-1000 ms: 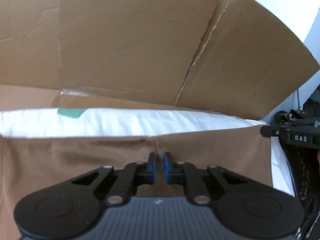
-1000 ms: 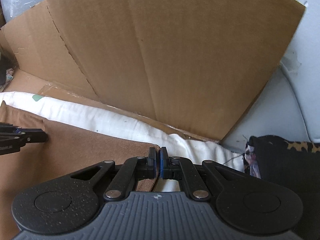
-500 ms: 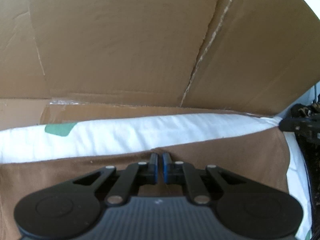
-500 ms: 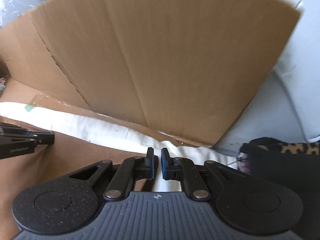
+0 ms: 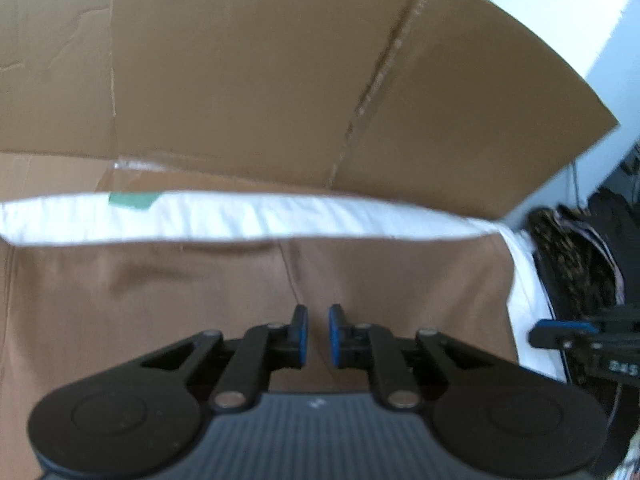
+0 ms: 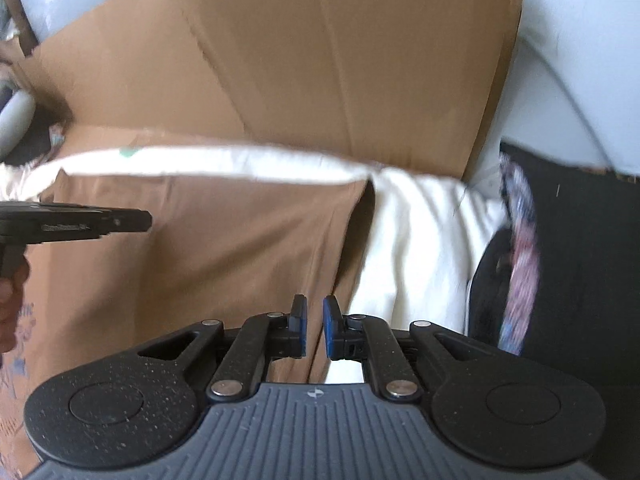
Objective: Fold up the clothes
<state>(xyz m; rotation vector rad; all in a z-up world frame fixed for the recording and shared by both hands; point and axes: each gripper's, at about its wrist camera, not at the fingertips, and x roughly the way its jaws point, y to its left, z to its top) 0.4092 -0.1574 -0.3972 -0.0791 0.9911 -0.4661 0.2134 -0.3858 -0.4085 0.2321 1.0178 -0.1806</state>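
A brown garment (image 5: 200,288) lies spread flat on a white sheet (image 5: 240,216), its far edge straight and a centre seam running toward me. My left gripper (image 5: 318,312) hovers over the garment's middle, jaws a little apart with nothing between them. In the right wrist view the same brown garment (image 6: 220,240) fills the left and centre, with its right edge slightly lifted off the white sheet (image 6: 420,232). My right gripper (image 6: 315,304) stands over that right edge, slightly open and holding nothing. Each gripper shows in the other's view: right gripper (image 5: 560,332), left gripper (image 6: 120,220).
A tall cardboard wall (image 5: 240,80) stands just behind the sheet, also the cardboard (image 6: 320,60) in the right view. A dark pile of patterned clothes (image 6: 580,260) lies right of the sheet. A hand (image 6: 8,300) holds the left gripper.
The right gripper was shut on the garment's far right corner and has let it go. Both grippers have drawn back from the far edge, so more of the garment shows ahead.
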